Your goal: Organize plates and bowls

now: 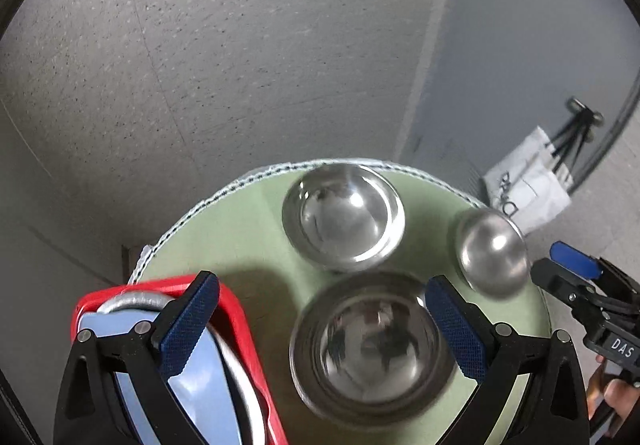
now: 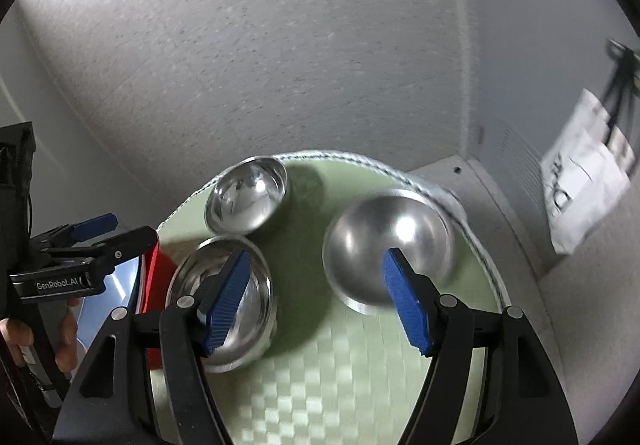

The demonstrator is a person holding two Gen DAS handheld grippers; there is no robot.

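Three steel bowls sit on a round green mat. A near upright bowl lies between my left gripper's open fingers, below them. A far upright bowl stands behind it. An upside-down bowl rests at the mat's right. My right gripper is open, its right finger over that bowl's near side; it shows at the right of the left wrist view. A red rack at the left holds blue plates.
A speckled grey wall stands behind the mat. A white tote bag hangs at the right beside a pale door. The mat's stitched edge drops off at the back and right.
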